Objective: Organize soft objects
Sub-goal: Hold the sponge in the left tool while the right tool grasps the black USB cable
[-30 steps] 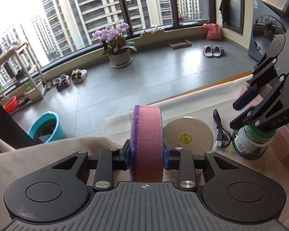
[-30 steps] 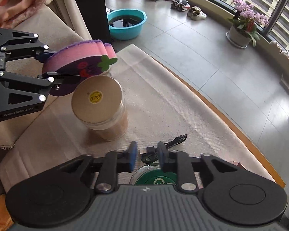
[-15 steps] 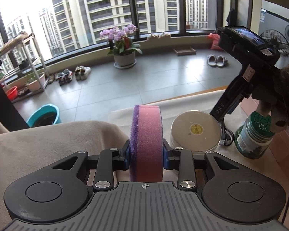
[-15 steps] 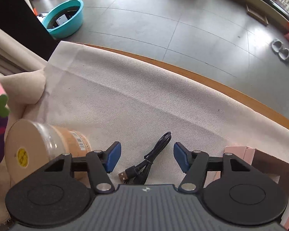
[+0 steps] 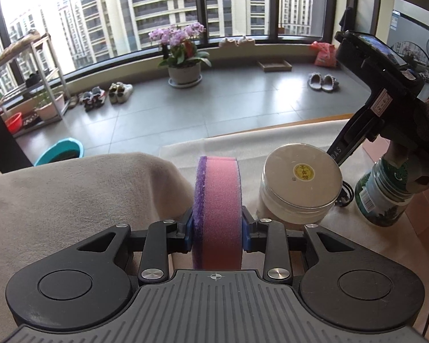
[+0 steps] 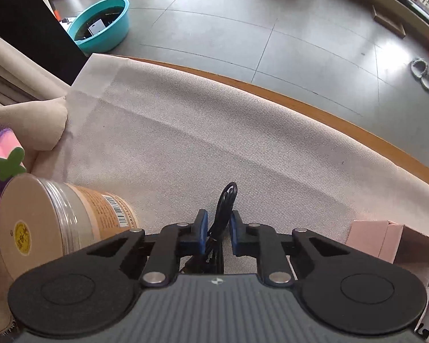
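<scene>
The round pink foam sponge with a purple scouring layer [image 5: 218, 214], lower centre of the left view, is remaining clamped in the left gripper [image 5: 216, 234]. The right gripper [image 6: 218, 233], open half a second ago, is now closing around the coiled black USB cable [image 6: 223, 220], beginning its removal from the beige tablecloth [image 6: 186, 143].

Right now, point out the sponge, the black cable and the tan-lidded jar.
sponge [image 5: 220, 211], left wrist view, pink foam edge.
black cable [image 6: 226, 200], right wrist view, looped end.
tan-lidded jar [image 5: 303, 181], left wrist view, lid top.
</scene>
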A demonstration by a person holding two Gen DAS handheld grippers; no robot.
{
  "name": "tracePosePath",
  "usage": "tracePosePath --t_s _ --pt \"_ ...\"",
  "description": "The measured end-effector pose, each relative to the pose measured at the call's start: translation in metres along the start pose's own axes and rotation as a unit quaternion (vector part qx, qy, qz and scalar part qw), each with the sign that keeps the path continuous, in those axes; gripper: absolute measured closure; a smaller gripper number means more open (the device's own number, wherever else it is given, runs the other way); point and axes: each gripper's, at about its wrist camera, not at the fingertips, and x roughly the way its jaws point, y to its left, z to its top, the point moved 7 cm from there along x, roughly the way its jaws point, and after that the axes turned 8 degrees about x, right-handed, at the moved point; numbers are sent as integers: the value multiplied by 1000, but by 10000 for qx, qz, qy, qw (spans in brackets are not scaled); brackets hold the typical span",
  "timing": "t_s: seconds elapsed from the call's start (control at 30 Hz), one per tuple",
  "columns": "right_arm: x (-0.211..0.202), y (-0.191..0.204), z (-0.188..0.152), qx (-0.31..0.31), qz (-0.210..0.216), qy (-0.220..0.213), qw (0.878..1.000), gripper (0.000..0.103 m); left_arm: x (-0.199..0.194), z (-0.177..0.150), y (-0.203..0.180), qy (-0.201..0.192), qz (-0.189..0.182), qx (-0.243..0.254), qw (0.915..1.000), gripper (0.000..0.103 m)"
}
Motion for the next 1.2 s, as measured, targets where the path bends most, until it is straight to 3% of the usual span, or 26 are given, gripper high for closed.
tracePosePath --t_s 0.13,0.33,0.57,0.67,0.8,0.9,0.97,1.07,1.2 --pt "-34 -1 -4 -61 330 -294 9990 95 -5 5 3 -13 143 -15 9999 68" --pt "-111 3 -15 -298 750 -980 9919 96 -22 21 3 -154 411 -68 9990 68" --pt "-197 -3 -33 -513 1174 -1842 9745 96 -53 51 -23 -419 561 119 9975 68" --pt "-213 -9 -43 -568 1178 -1950 9721 96 -62 63 -38 -528 585 274 9965 68" --pt "-190 -17 -44 -602 1103 -1645 9783 95 -60 65 -42 -599 541 248 9964 68" --pt "-149 -17 -33 -710 993 -1235 9848 76 -47 50 -31 -552 406 -47 9976 68" --pt "-119 -17 -24 -637 901 -891 9899 55 -35 35 -21 -444 336 -232 9982 68" --pt "-79 -14 -10 -274 841 -421 9952 49 -23 19 -3 -368 290 -385 9982 68" --pt "-41 11 -12 -874 422 4 9953 40 -14 8 13 -475 116 -533 9974 68"
